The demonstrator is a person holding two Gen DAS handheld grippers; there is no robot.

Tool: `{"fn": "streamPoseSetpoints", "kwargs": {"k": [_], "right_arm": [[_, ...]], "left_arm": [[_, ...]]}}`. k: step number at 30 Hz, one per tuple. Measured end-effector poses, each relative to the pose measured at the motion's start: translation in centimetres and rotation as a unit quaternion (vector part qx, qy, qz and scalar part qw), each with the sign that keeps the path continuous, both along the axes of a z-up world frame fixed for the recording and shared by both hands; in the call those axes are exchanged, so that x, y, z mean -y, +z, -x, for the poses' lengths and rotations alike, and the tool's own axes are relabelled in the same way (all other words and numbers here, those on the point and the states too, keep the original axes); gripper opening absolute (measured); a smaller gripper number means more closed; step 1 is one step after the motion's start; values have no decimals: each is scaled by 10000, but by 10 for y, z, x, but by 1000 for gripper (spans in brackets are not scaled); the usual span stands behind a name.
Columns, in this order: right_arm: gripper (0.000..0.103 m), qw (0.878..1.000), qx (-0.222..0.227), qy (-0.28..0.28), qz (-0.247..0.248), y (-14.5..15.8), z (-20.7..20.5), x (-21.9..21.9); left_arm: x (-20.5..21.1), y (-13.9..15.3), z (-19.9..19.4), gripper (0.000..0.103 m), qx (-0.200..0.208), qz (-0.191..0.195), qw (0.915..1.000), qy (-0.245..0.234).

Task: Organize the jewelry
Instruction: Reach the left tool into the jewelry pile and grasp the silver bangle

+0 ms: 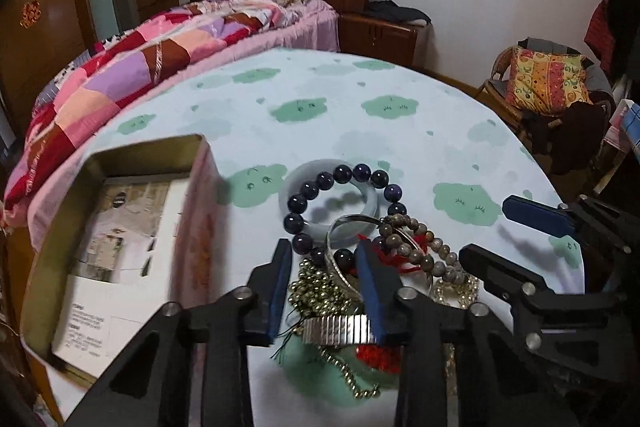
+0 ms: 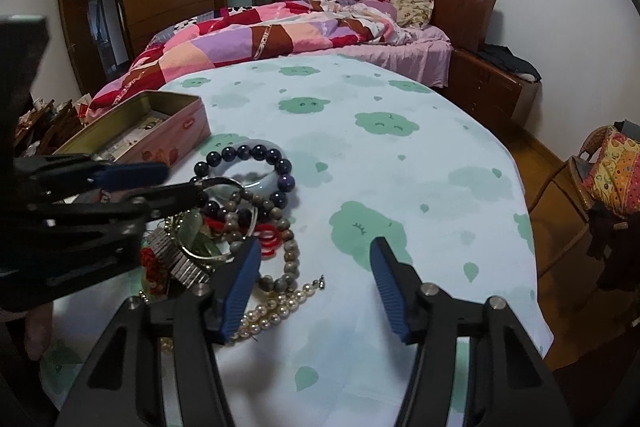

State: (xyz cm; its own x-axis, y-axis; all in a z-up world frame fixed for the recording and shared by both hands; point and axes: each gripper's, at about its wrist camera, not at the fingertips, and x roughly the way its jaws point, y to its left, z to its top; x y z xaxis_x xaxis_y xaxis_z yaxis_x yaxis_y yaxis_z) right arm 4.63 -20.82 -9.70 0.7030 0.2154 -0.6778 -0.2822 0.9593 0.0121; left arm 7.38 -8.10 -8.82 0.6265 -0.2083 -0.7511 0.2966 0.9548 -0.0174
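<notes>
**Closing in on the jewelry pile**

Hovering left claw (image 1: 324, 275), narrowed, straddles the pile's (image 1: 360, 267) near-left part: silver bangle (image 1: 340, 227) and gold bead chain (image 1: 316, 291) between its pads; grip unclear. Tin box (image 2: 160, 131) sits left of pile on the cloud-print surface (image 2: 400, 187). Right claw (image 2: 316, 279) half-wide at pile's right edge, nothing clamped; pearl strand (image 2: 276, 303) beside its left pad.

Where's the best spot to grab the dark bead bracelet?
Take the dark bead bracelet at its far arc, coming down from above. That stretch lies clear across the pale bangle, while the near side is tangled in the pile under the left gripper.
</notes>
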Motion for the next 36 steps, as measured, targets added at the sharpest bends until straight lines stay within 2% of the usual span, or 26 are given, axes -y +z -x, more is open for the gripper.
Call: {"fn": "streamPoseSetpoints", "kwargs": {"k": [2,3,7,13,20,26,36], "right_arm": [[59,10000,16,15,0,0,-1,-1],[59,10000,17,28,-13,0,-1,-1],[59,10000,-15,63,-35,-1,-4,-1],[59,9998,87,185,-64,5,1,-7],[55,9989,26,476,-18,1,2,-20],[45,9983,-128,561,69,-6,-4,-26],[45,9978,-353,449,329,-11,-26,-29]], "left_arm": [[-1,-6,-4,22,-179,92,9998,1],[-1,-8,-6,14,-242,177,9995,-29],[-4,-4,-2,4,-184,347,9992,-76],[-16,20,12,4,220,593,9980,-22],[-22,31,20,4,546,588,9968,-23],[-26,27,20,3,514,631,9967,-46],[-42,29,18,4,652,584,9959,244]]}}
